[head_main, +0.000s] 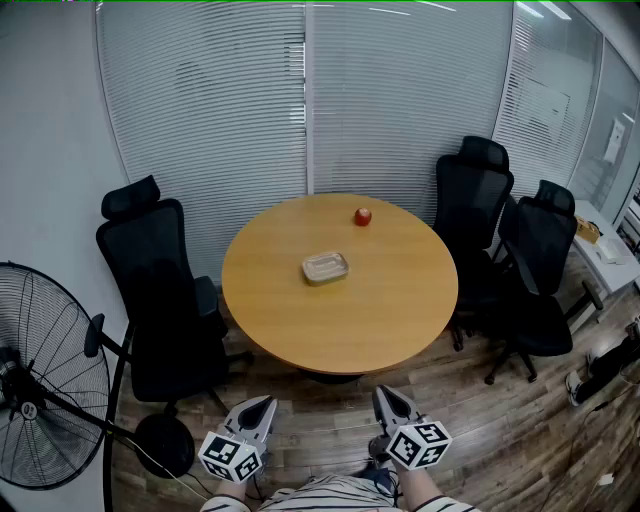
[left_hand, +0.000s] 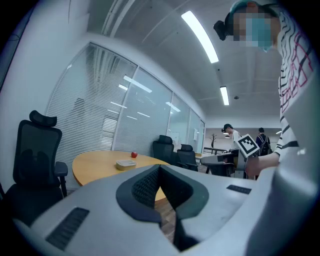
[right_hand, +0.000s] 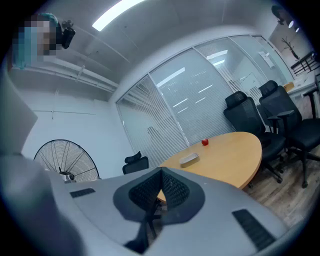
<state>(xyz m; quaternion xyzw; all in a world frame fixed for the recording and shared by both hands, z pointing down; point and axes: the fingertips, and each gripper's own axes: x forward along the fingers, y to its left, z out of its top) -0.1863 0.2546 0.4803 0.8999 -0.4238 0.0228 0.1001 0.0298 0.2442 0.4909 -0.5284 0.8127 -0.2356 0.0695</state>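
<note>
Both claws are clenched on nothing: the left gripper (head_main: 262, 403) and right gripper (head_main: 386, 393) hang side by side over the floor (head_main: 322, 418), well short of the table (head_main: 340, 325). One container (head_main: 326, 267) lies near the table's middle, with an apple (head_main: 362, 216) beyond it, toward the blinds (head_main: 400, 100).

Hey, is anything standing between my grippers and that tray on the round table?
Nothing visible does. In the head view, only floor and the table top lie between the left gripper, the right gripper and the tray. The nearest chair stands off to the left, and the apple lies beyond the tray.
</note>
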